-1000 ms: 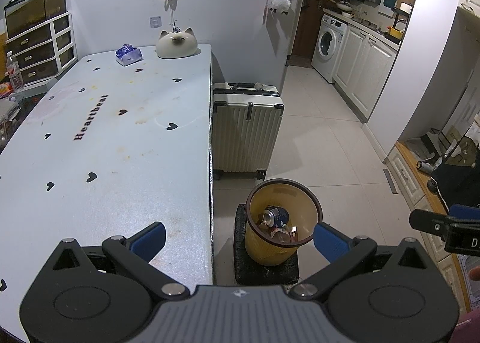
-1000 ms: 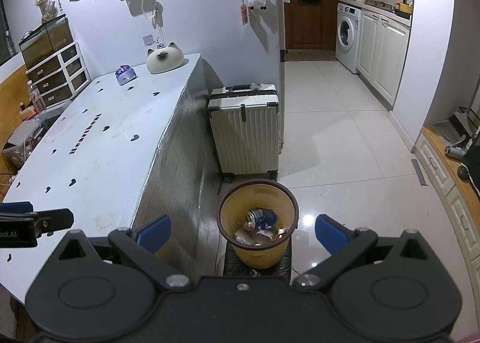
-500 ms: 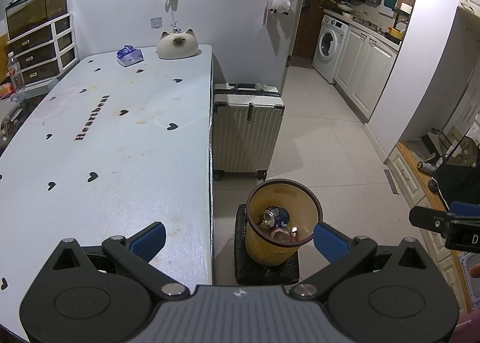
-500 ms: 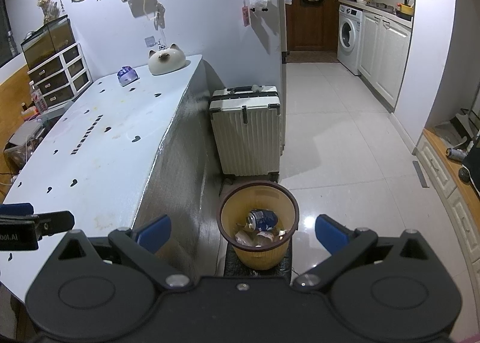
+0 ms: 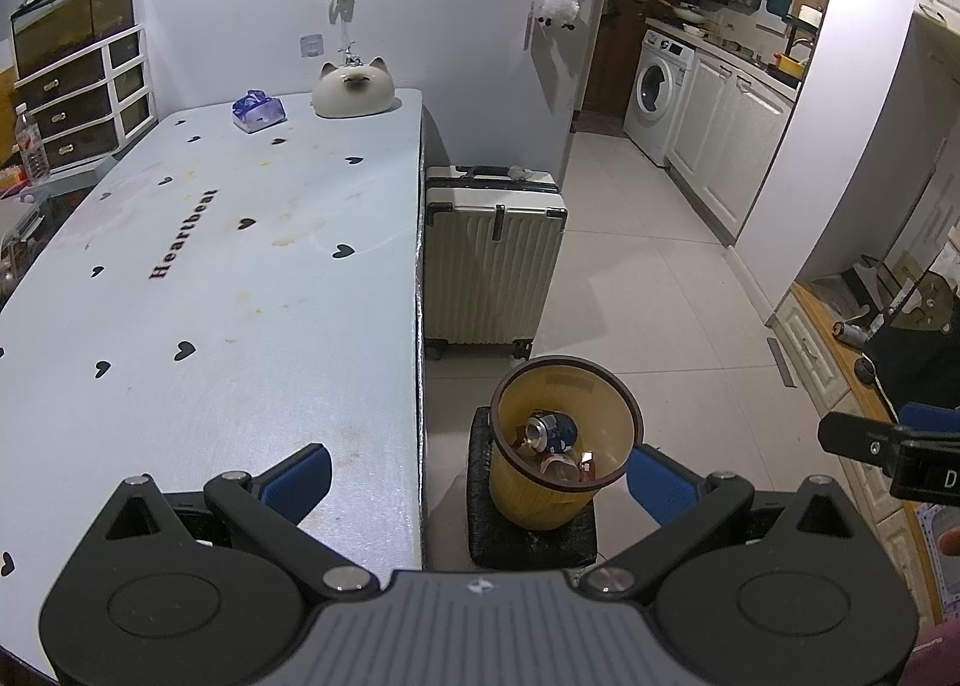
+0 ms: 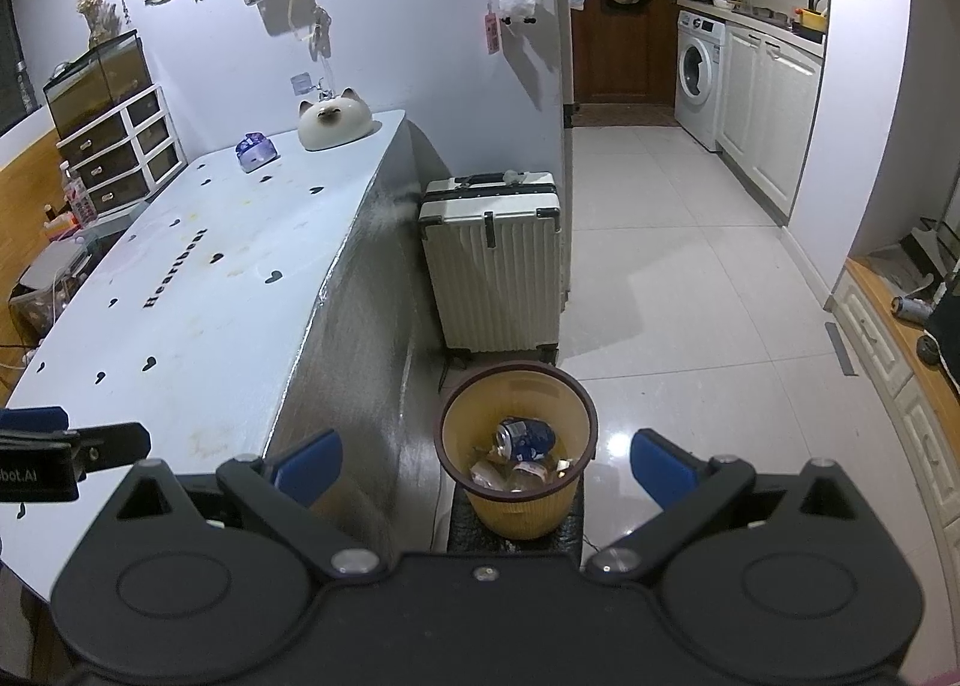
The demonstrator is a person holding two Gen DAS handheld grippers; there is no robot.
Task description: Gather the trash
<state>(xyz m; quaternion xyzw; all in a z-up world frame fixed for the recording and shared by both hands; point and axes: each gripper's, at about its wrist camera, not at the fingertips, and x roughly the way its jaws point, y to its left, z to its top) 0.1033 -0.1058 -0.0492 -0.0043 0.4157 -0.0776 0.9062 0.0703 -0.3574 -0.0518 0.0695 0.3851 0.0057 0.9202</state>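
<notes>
Trash sits inside the yellow ribbed plastic wastebasket with a dark brown rim [image 5: 564,491] [image 6: 521,506], low in the middle of both views. In the left wrist view the basket lies between the two blue-padded fingertips of the left gripper [image 5: 479,473], nearer the right pad; in the right wrist view it lies between the tips of the right gripper [image 6: 486,461], about midway. Both grippers are spread wide and hold nothing, and neither touches the basket.

On top of the heap lies a crushed blue and silver drink can [image 5: 551,429] [image 6: 525,438]. It rests on its side, long axis running roughly left to right across the frame, its round silver end turned toward the left. Under it are crumpled wrappers and flattened cans [image 6: 510,473], too jumbled to tell apart.

The basket stands on a black rough-textured block [image 5: 531,536] on the pale tiled floor [image 5: 648,290]. Just behind it, toward the centre of the frame, a cream ribbed hard-shell suitcase [image 5: 492,260] [image 6: 495,260] stands upright. Left of both is the long white table printed with black hearts and the word Heartbeat [image 5: 210,266] [image 6: 198,290]; at its far end, upper left of centre, sit a white cat-shaped ceramic piece [image 5: 354,89] and a small blue-wrapped packet [image 5: 258,110]. A white front-loading washing machine [image 5: 657,86] stands in the upper right.
</notes>
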